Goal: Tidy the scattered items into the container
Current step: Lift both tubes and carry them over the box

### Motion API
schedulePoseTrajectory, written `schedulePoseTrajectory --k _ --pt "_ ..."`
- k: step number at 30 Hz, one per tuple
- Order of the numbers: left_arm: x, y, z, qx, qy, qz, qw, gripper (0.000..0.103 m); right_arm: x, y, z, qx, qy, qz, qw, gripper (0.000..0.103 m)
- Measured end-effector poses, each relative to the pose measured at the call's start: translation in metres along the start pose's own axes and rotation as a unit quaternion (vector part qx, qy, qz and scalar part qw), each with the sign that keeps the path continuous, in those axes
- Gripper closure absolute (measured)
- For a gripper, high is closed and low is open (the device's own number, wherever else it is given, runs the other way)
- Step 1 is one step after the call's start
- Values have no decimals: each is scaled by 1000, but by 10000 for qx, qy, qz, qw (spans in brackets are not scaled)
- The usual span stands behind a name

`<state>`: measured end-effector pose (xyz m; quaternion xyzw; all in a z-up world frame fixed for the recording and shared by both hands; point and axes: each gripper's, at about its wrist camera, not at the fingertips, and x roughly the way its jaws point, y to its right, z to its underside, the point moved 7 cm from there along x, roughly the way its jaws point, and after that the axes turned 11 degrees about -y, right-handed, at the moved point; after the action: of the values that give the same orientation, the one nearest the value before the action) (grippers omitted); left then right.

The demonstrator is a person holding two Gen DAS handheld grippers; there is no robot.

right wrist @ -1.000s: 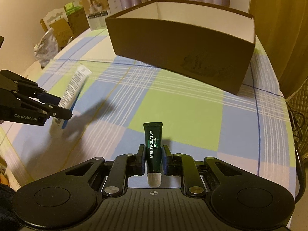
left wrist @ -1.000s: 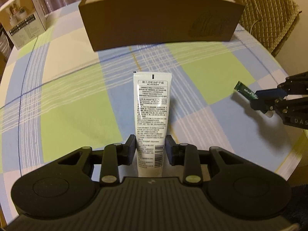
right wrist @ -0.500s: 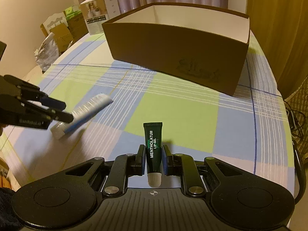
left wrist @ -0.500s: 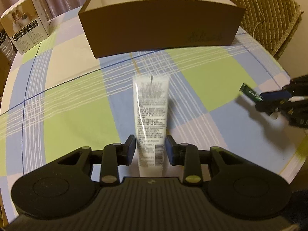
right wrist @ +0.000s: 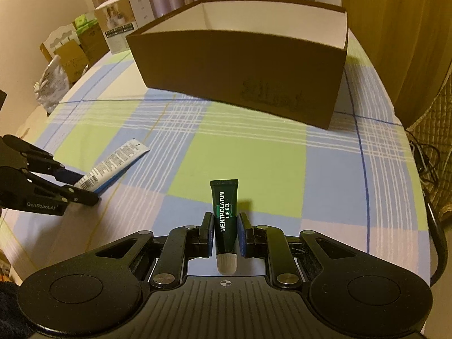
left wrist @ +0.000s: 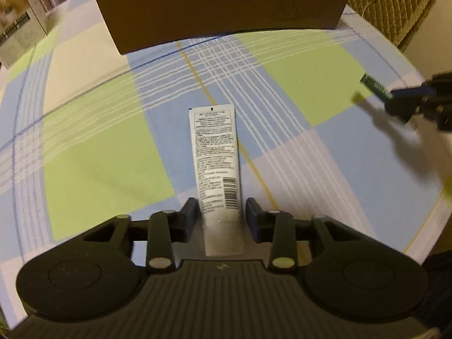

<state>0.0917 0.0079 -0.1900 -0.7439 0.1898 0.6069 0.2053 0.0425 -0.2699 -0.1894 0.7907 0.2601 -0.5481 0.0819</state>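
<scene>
Two tubes are in your grippers now. Your left gripper (left wrist: 221, 216) is closing its jaws on the white tube (left wrist: 216, 166), while your right gripper (right wrist: 225, 233) holds the green lip gel (right wrist: 225, 216) firmly between narrow fingers. Both tubes are near the brown box (right wrist: 240, 70), not inside yet. Next, I think, you carry them over its rim and release.
</scene>
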Motion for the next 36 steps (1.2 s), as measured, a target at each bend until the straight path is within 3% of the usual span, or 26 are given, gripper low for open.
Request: schedulePoseTrajectory --k 6,17,21,36 --pt "1 1 4 23 -23 170 9998 78 0 -3 1 38 -35 -59 10000 83" --pt "-29 -19 18 -778 239 912 9925 78 -3 -7 5 -26 -43 -115 9999 83" --pt "-44 -21 19 -723 434 724 9938 79 -5 -8 4 -61 6 -128 9999 83" --pt "-79 -13 3 -540 989 771 9906 79 -27 -9 -6 -80 240 -110 9996 83"
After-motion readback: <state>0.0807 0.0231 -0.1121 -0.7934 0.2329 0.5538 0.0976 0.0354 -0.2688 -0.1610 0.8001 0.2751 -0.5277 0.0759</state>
